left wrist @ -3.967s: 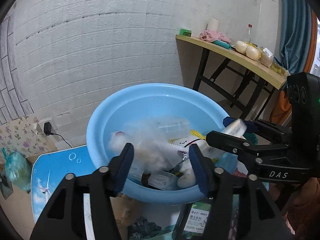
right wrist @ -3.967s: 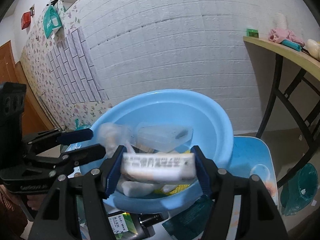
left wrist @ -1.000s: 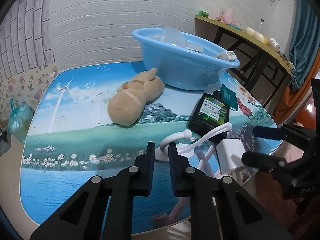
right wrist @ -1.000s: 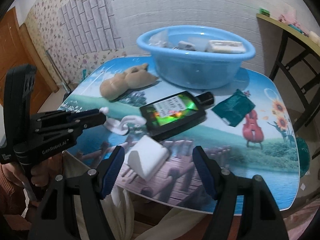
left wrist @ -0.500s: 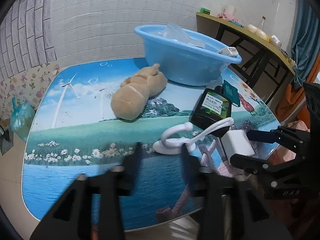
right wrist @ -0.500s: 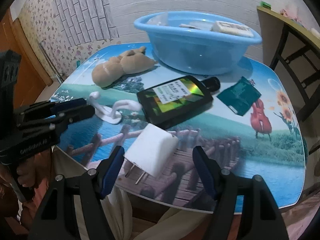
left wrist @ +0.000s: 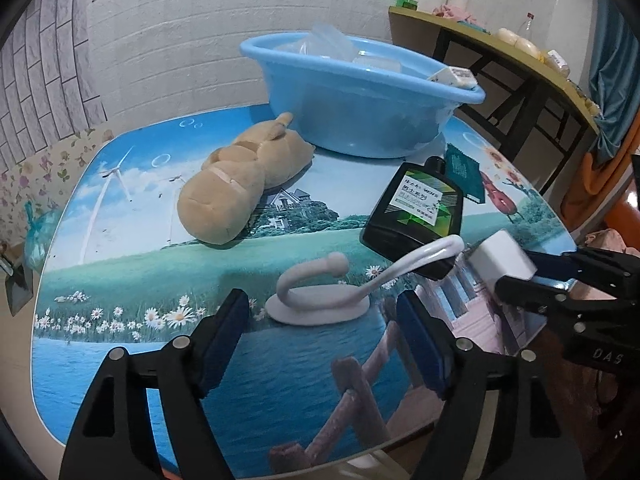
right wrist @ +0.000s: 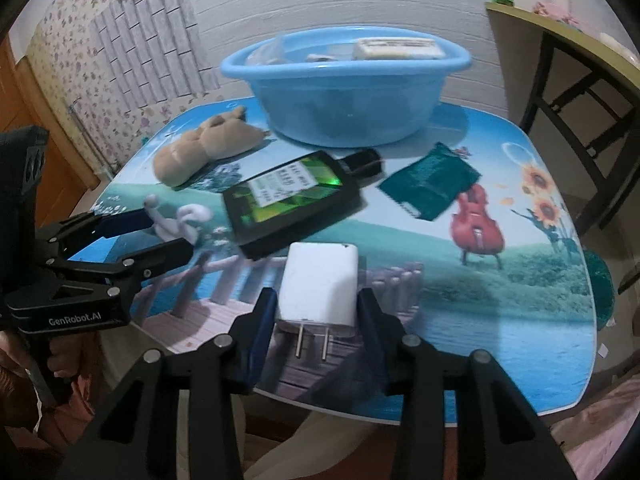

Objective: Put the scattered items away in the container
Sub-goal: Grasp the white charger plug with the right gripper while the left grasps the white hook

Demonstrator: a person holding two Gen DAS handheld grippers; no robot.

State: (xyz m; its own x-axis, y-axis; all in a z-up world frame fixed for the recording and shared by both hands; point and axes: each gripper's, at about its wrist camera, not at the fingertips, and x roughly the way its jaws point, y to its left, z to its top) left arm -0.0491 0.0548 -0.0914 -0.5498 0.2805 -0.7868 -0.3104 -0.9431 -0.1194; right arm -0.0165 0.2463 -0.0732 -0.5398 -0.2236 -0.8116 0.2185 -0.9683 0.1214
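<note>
A blue basin (left wrist: 360,92) (right wrist: 344,92) with several items inside stands at the table's far side. On the table lie a tan plush toy (left wrist: 240,184) (right wrist: 204,144), a black bottle (left wrist: 416,208) (right wrist: 292,204), a dark green packet (left wrist: 464,172) (right wrist: 432,184), a white hook (left wrist: 320,300) (right wrist: 176,220) and a white plug charger (left wrist: 500,258) (right wrist: 320,284). My left gripper (left wrist: 320,340) (right wrist: 160,232) is open, its jaws either side of the hook. My right gripper (right wrist: 316,320) (left wrist: 524,272) has its jaws against both sides of the charger, near the front edge.
The picture-printed table (right wrist: 500,320) ends just below both grippers. A wooden side table (left wrist: 500,44) with clutter stands at the right by the white brick wall. A teal bag (left wrist: 36,232) lies on the floor at the left.
Both grippers left the basin and came to the table's near edge. My left gripper opened around the hook. My right gripper narrowed onto the charger.
</note>
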